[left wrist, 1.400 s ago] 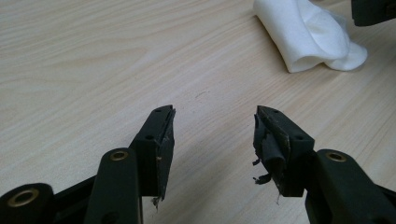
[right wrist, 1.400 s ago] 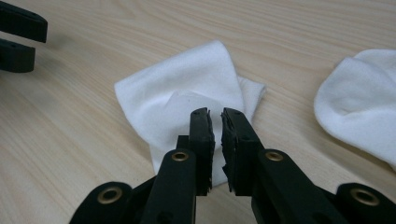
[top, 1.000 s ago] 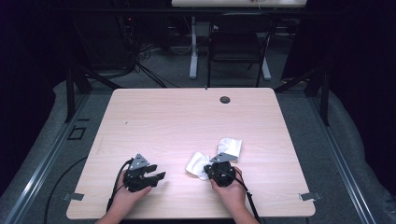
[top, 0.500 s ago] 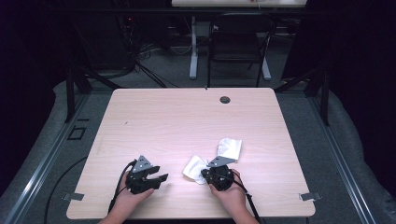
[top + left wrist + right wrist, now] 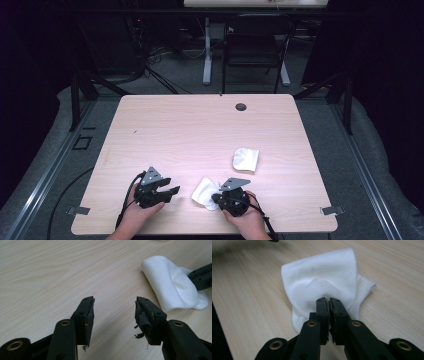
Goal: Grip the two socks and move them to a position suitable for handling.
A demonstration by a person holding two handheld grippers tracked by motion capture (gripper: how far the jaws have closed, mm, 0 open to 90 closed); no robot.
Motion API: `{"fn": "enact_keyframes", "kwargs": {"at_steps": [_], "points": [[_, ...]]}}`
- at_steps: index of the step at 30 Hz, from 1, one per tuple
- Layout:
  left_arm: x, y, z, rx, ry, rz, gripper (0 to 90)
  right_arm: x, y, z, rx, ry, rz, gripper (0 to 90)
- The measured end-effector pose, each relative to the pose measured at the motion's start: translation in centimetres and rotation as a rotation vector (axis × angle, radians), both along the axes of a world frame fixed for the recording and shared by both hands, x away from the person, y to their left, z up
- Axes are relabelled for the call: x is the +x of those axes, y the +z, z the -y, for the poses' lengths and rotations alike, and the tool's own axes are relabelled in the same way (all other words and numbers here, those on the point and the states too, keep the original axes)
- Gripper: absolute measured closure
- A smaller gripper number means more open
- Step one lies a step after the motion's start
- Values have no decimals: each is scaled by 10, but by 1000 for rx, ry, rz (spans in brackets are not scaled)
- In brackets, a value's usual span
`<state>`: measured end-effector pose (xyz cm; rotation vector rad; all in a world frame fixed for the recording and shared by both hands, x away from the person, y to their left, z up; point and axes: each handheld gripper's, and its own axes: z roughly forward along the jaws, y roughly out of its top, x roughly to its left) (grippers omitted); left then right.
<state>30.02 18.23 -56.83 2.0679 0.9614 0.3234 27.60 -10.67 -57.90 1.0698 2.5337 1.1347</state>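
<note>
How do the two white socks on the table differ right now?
The near sock is pinched in the shut right gripper, its fabric bunched up at the jaws; the far sock lies alone on the table, touched by nothing. The near sock sits close to the person's edge between the two grippers, with the open left gripper beside it; the far sock lies farther in, toward the right. Both are white and crumpled.

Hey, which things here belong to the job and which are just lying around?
In the job:
- white sock, pinched by the right tool
- second white sock, farther back on the table
- left tool, open and empty

Just lying about:
- chair behind the table
- cables on the floor
</note>
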Motion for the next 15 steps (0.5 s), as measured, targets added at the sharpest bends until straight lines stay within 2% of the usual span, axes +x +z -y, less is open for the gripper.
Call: {"fn": "enact_keyframes", "kwargs": {"at_steps": [4, 7, 9, 13, 15], "points": [[0, 1, 0, 0, 3, 1, 494, -7, 1, 1, -11, 22, -7, 846], [1, 1, -1, -1, 4, 0, 494, -9, 4, 4, -16, 24, -18, 795], [1, 0, -2, -4, 12, 1, 493, -8, 8, 8, 10, 12, -3, 786], [2, 0, -3, -10, 15, -3, 493, 4, 22, 22, 31, -50, 51, 801], [3, 0, -4, -5, 16, -3, 493, 16, 25, 33, 16, -114, 61, 827]]}}
